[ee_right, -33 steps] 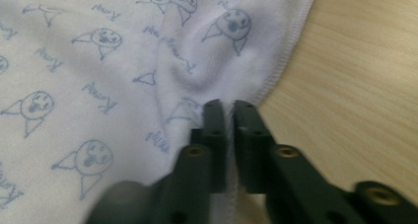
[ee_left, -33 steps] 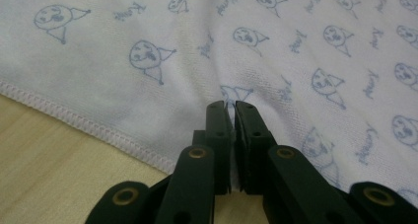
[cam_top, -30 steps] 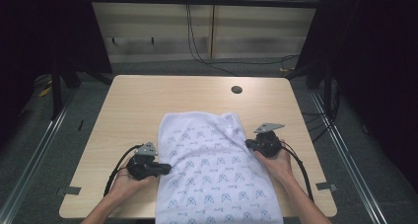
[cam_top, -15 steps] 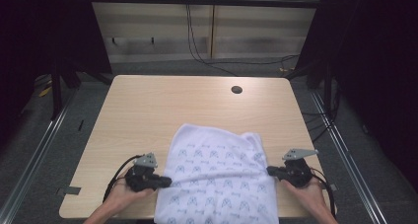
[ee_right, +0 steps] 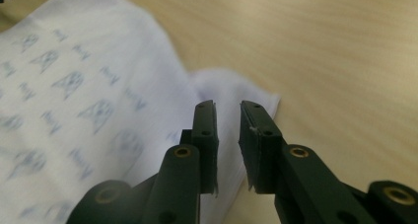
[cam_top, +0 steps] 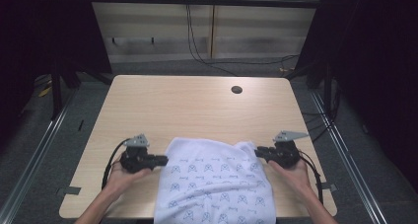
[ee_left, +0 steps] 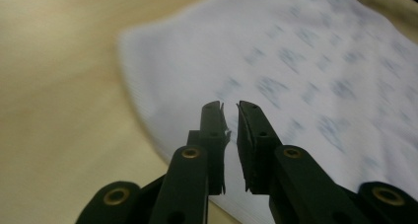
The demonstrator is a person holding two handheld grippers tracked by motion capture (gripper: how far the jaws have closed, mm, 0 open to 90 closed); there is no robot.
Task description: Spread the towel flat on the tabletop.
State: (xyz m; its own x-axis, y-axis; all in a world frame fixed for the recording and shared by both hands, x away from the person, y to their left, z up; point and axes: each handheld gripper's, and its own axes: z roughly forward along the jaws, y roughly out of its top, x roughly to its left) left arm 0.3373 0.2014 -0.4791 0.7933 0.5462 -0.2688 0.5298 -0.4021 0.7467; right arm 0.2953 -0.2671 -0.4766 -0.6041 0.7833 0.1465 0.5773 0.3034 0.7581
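Both tools have just let go. The left gripper (cam_top: 158, 160) shows a narrow gap between its jaws, which have just been opening with nothing between them — the right gripper (cam_top: 261, 153) likewise. Between them lies the white patterned cloth (cam_top: 217, 184), folded over, its fold edge toward twelve o'clock and its lower part hanging off the table (cam_top: 197, 105) at six. The left tool sits at nine o'clock of the cloth, the right at three. One fold looks done; further folds, I judge, remain.
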